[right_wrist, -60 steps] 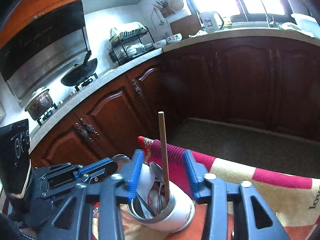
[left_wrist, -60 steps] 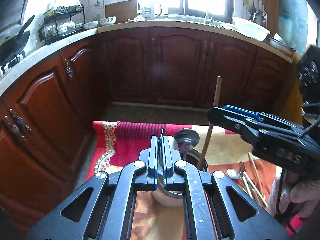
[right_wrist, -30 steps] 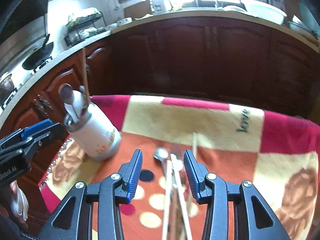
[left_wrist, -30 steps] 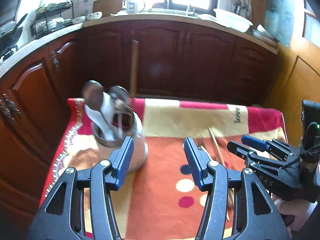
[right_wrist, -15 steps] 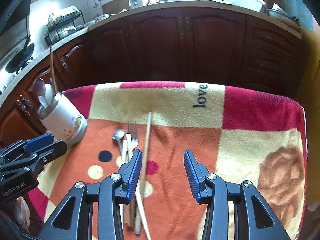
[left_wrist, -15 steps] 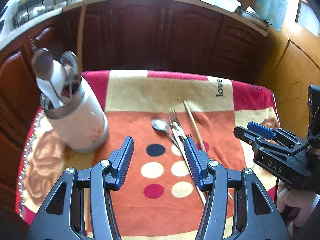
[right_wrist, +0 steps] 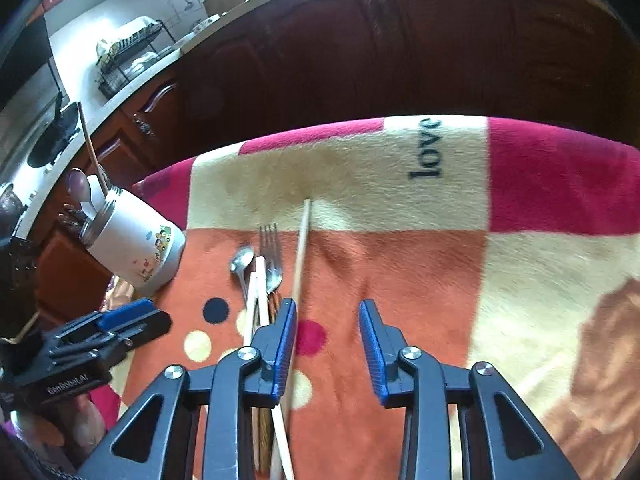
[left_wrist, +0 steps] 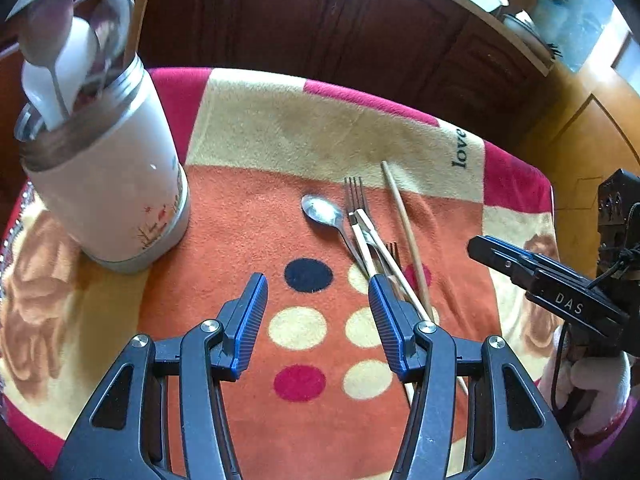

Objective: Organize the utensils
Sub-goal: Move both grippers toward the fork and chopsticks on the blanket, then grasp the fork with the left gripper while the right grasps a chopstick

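A: We're looking down at the blanket (left_wrist: 256, 132), and the white holder (left_wrist: 116, 200) is standing on its left side, carrying spoons (left_wrist: 48, 36) and one tall stick (right_wrist: 91, 152).

B: We're also seeing a spoon (left_wrist: 322, 210), fork (left_wrist: 354, 196) and chopsticks (left_wrist: 404, 224) lying loose mid-blanket. Left gripper (left_wrist: 318, 312) is hanging spread, empty; right gripper (right_wrist: 327, 344) is closing on nothing.

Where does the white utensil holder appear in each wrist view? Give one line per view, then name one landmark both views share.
Left wrist view: the white utensil holder stands at the upper left, on the blanket.
Right wrist view: the white utensil holder is at the middle left, leaning in the picture.
Shared landmark: the word "love" on the blanket.
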The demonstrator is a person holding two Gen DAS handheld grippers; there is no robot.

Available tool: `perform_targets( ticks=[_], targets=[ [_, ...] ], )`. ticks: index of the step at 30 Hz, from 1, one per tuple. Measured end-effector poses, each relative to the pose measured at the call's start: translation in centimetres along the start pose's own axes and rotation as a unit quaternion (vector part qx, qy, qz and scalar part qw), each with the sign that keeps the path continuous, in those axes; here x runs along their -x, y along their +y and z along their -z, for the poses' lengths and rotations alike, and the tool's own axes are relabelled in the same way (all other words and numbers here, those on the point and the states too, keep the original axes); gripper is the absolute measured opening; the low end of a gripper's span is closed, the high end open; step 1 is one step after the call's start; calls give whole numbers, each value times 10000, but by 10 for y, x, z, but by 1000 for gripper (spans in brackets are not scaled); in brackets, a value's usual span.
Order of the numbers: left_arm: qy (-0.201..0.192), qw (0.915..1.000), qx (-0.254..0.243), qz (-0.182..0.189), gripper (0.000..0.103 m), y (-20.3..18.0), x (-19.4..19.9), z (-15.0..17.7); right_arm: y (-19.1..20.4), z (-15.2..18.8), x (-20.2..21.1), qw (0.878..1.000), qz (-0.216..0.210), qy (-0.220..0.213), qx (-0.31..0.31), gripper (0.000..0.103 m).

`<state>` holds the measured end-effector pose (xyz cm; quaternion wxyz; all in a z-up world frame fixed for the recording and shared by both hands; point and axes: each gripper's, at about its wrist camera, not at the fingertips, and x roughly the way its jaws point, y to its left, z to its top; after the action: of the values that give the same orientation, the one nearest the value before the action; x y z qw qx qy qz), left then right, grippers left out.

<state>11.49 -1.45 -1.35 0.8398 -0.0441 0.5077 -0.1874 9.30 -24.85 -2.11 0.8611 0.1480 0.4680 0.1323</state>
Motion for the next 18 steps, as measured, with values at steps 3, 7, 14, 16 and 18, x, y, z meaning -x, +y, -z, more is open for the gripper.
perform_targets(
  ticks=[3,7,14,16,18],
  targets=[
    [46,9998,211,46,52,5,-12,-7,6,-10,-18,9998,-113,133,51,30],
    [94,9979,617,152,52,13,-28,-21,12,-26,-45,9993,-260,260,57,30],
    [350,9908,1268,311,52,25,-60,-42,6,-43,-80,9973,-553,470,-62,27],
    [383,9884,1417,376,52,27,-67,-45,2,-44,-83,9964,-711,449,-126,23],
    [320,9877,1468,427,52,26,-69,-48,-1,-44,-85,9959,-768,450,-129,19]
  ],
)
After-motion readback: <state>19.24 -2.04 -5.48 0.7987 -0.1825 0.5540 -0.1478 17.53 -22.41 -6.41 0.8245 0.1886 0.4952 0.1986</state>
